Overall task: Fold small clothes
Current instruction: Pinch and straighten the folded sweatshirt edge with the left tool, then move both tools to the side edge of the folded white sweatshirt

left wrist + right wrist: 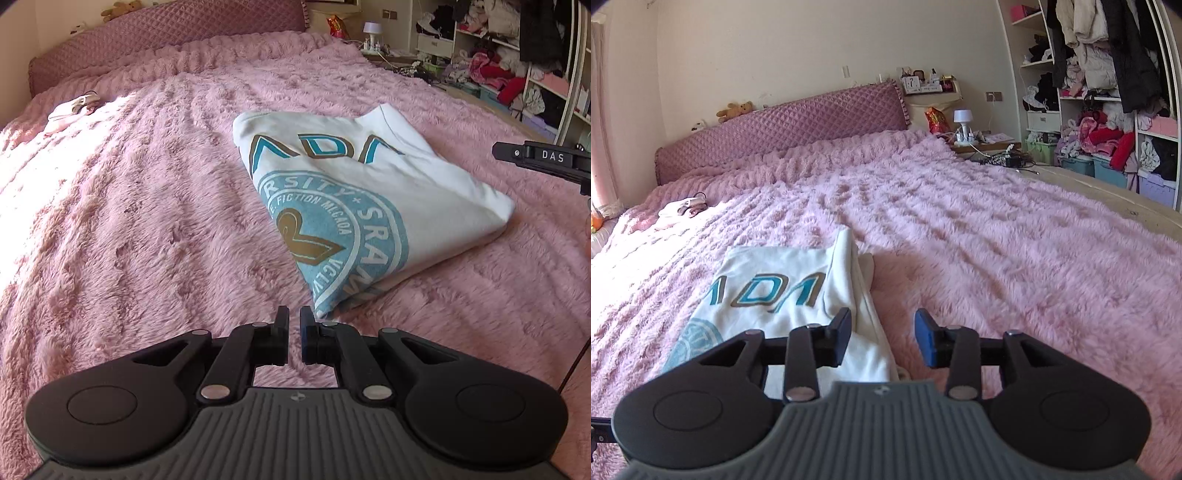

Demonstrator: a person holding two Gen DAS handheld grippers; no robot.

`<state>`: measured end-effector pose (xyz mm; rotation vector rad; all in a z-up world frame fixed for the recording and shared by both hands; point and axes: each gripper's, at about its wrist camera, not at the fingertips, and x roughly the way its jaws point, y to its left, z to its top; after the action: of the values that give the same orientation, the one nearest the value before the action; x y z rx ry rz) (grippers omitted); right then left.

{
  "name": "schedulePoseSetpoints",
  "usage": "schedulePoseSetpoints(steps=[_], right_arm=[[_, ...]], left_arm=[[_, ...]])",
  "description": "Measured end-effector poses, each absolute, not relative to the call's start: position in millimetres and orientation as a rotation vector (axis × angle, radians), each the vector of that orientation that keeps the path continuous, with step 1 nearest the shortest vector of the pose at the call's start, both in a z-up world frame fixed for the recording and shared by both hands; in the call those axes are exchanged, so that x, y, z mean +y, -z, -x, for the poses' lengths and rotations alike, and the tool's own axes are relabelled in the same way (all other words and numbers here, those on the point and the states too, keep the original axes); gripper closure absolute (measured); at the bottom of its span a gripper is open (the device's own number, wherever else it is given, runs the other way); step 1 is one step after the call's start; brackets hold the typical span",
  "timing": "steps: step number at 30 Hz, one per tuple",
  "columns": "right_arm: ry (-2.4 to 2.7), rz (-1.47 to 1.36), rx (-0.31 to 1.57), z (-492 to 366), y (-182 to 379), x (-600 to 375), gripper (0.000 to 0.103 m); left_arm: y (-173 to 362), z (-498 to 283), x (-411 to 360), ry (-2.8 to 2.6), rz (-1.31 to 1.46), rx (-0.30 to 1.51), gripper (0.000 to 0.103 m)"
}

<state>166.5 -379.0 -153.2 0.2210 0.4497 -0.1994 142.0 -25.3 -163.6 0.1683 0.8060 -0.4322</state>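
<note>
White printed T-shirt (354, 199) lies folded into a compact rectangle on the pink plush bed (129, 221), so you hold your left gripper (293, 325) nearly shut and empty by its near corner, your right gripper (882, 328) spread, gripping nothing, over its edge.

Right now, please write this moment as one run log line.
shirt: folded, on pink blanket | left gripper: jaws nearly shut, empty | right gripper: jaws open, empty, above shirt edge
</note>
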Motion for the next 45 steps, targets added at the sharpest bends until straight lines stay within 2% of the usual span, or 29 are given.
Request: schedulePoseSetpoints(steps=[5, 12, 13, 14, 20, 23, 26, 28, 30, 34, 38, 40, 45], right_arm=[[0.103, -0.189, 0.434, -246.5, 142.3, -389.6, 0.068], [0.039, -0.185, 0.588, -344.7, 167.8, -392.3, 0.065], [0.038, -0.175, 0.628, -355.7, 174.4, -390.8, 0.070], [0.017, -0.183, 0.657, -362.9, 178.7, -390.4, 0.102], [0.005, -0.225, 0.538, -358.9, 170.8, -392.7, 0.101], [0.047, -0.221, 0.641, -375.3, 199.7, -403.8, 0.101], [0.039, -0.234, 0.649, -375.0, 214.0, -410.6, 0.100], [0.037, -0.219, 0.641, -371.4, 209.5, -409.7, 0.097], [0.032, -0.232, 0.615, -361.1, 199.3, -412.6, 0.087], [0.011, -0.351, 0.528, -289.6, 171.2, -426.7, 0.085], [0.054, -0.464, 0.536, -205.4, 177.1, -433.3, 0.080], [0.071, -0.521, 0.568, -173.2, 189.9, -434.4, 0.080], [0.075, -0.625, 0.597, -144.8, 209.5, -427.2, 0.080]], left_arm=[[155.0, -169.3, -27.7, 0.518, 0.047, 0.760, 0.096], [179.3, -188.4, -36.3, 0.569, 0.169, 0.806, 0.096], [183.2, -188.7, -36.2, 0.566, 0.176, 0.815, 0.096], [186.2, -189.0, -35.6, 0.557, 0.181, 0.819, 0.096], [201.2, -185.5, -33.1, 0.525, 0.197, 0.834, 0.097], [205.2, -181.3, -36.2, 0.531, 0.176, 0.828, 0.097], [206.0, -179.8, -39.9, 0.534, 0.142, 0.818, 0.097], [207.3, -181.5, -39.5, 0.536, 0.141, 0.822, 0.097], [206.9, -183.3, -36.1, 0.540, 0.161, 0.826, 0.097], [198.0, -175.5, -26.8, 0.559, 0.205, 0.782, 0.096], [191.3, -153.1, -22.9, 0.558, 0.161, 0.706, 0.081], [191.8, -144.0, -22.1, 0.554, 0.119, 0.695, 0.077], [196.5, -134.2, -20.8, 0.521, 0.044, 0.716, 0.077]])
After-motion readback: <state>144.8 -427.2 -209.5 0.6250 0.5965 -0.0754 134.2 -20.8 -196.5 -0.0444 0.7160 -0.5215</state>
